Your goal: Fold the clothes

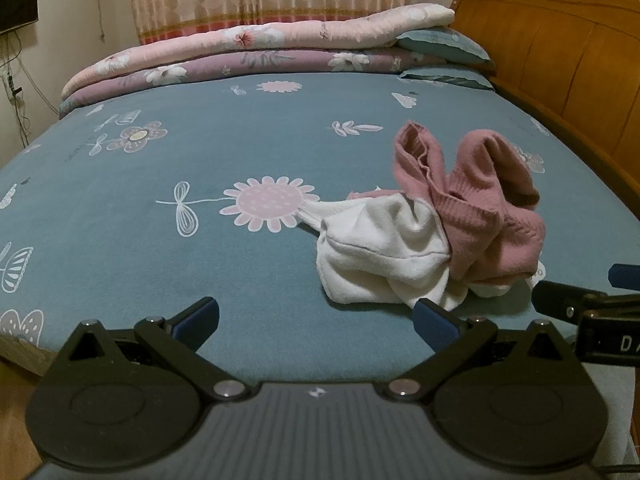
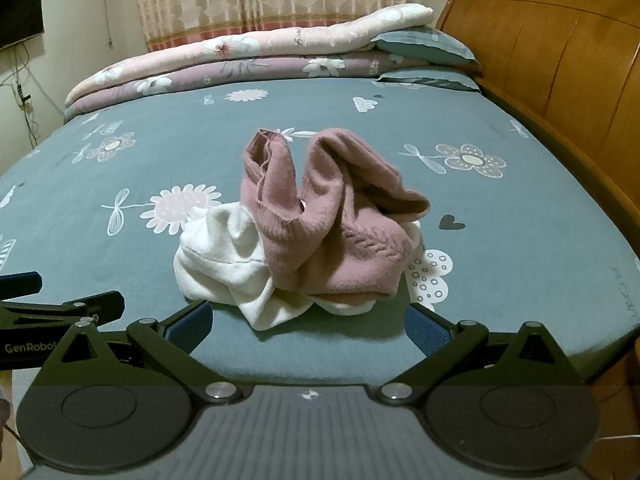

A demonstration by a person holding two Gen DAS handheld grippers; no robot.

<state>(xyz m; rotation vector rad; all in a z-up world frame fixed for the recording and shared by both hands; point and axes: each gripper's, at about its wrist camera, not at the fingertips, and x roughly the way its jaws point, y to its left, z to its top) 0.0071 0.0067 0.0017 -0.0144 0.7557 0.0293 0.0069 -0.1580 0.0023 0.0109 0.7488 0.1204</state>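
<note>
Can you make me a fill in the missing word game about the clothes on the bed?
1. The pink sweater lies on top of a crumpled ____ garment.
2. Both the left gripper and the right gripper are ____, holding nothing.
3. The clothes sit on a blue bedsheet printed with ____.
4. The headboard is made of ____.

Missing words: white; open; flowers; wood

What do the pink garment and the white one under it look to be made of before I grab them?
Pink garment: looks like soft knit, probably wool or acrylic; ribbed hem and a cable pattern show, matte and slightly fuzzy. White garment: appears a smoother, thicker jersey or fleece-like cotton, with a stitched seam and matte surface. Fibre content cannot be confirmed.
</note>
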